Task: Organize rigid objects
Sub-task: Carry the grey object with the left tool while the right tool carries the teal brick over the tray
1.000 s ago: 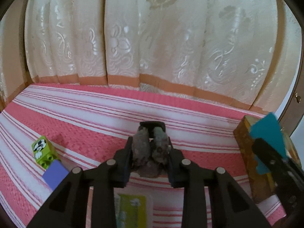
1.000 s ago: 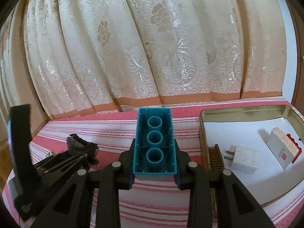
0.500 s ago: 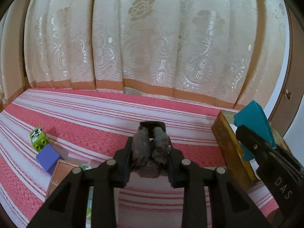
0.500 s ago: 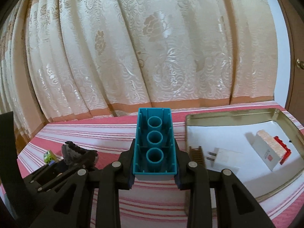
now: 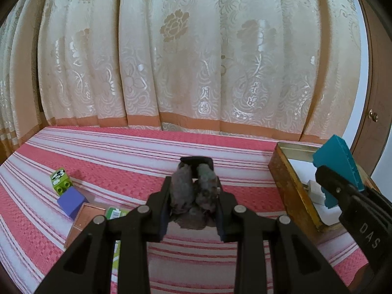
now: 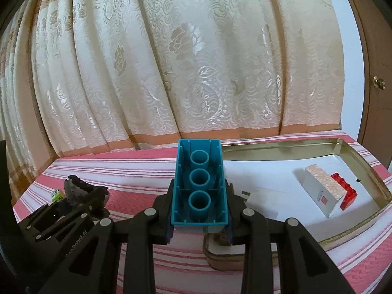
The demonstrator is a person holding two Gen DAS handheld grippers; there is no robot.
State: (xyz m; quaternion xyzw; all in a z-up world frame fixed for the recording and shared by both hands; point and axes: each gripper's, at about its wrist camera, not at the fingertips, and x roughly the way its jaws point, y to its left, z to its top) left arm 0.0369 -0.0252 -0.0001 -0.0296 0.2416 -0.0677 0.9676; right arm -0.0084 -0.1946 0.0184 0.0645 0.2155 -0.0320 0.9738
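Carrying both loads over the tin tray (image 6: 362,147) calls for level, unhurried travel. The right hand-held gripper (image 6: 199,210) is clamped on the teal brick (image 6: 199,186), tray just ahead and right. The left hand-held gripper (image 5: 193,193) is clamped on a dark rough lump (image 5: 191,191), tray off to its right.

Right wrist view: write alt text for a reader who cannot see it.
The right gripper is shut on a teal toy brick, hollow underside toward the camera, near the gold metal tin. The tin holds a white plug adapter, a small white box and a red brick; at left, the left gripper grips a dark lumpy object.
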